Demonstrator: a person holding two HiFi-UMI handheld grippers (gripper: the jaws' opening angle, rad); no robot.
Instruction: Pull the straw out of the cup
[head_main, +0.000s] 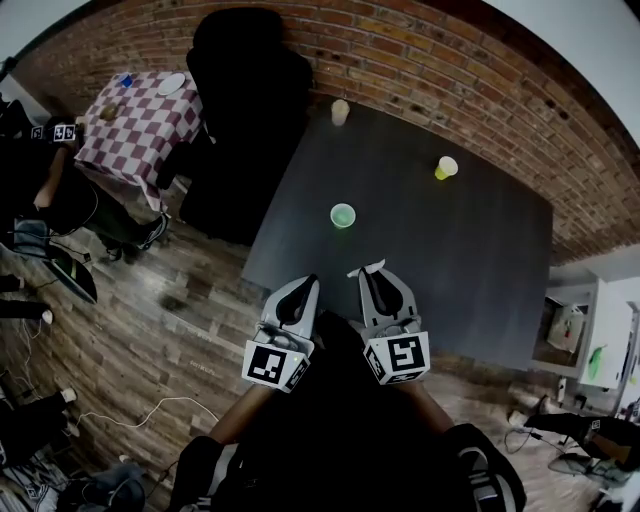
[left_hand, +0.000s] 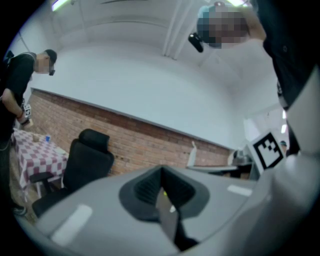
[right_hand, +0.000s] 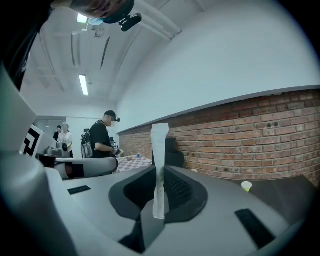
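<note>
Straw, in a white paper wrap, pinched upright between the jaws of the right gripper. Rises well above the jaw tips and hangs a little way below the pinch. Held in the air over the near edge of the dark table, clear of every cup.

Left gripper closed, jaws pressed together with nothing between them. Sits just beside the right one, at its 9 o'clock in the head view, both pointing toward 12 o'clock. In the left gripper view, a thin white strip at 1 o'clock beyond the jaws, possibly the same straw, though too small to be sure.

Green cup upright on the table at 12 o'clock from the grippers, near but apart from them. Yellow cup at 2 o'clock from the green one, well apart. Pale cup at 12 o'clock, on the table's far edge against the brick wall.

Black office chair at 10 o'clock from the green cup, beside the table's left edge. Small checkered table farther out at 10 o'clock, with a few small things on top. In the right gripper view, a person in black standing at 10 o'clock from the jaws, near that checkered table.
</note>
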